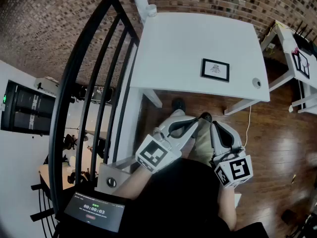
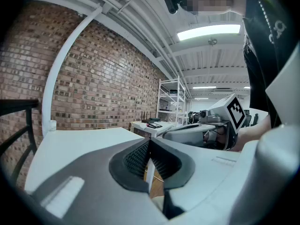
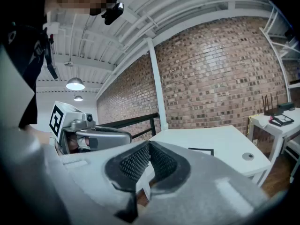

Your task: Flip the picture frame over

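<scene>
The picture frame (image 1: 215,69) lies flat on the white tabletop (image 1: 188,43), face up, in the tabletop's right half and closer to its near edge than its far one. The round cable hole (image 1: 256,83) sits at the tabletop's near right corner. The frame is a small rectangle with a thin black moulding around a pale mat and a small dark print. The right gripper view shows it (image 3: 201,151) as a low, flat slab on the smooth tabletop.

Both claws are off the tabletop, below its near edge and close to the person's body. The left claw (image 2: 150,142) is clenched: its ribbed black pads meet at the tips with nothing between them. The right claw (image 3: 149,146) is clenched and empty too. In the head view the left claw (image 1: 194,122) and right claw (image 1: 216,128) point towards the tabletop's near edge.

The frame is probably light and stiff, and fragile if the front is glazed — no glass can be made out. The smooth tabletop will likely let it slide rather than lift. Lying flush, it gives little to pinch from above. A sensible hold is across one narrow moulding edge, tipping that edge up while the other claw steadies the far side — gripping the moulding, not the face.
</scene>
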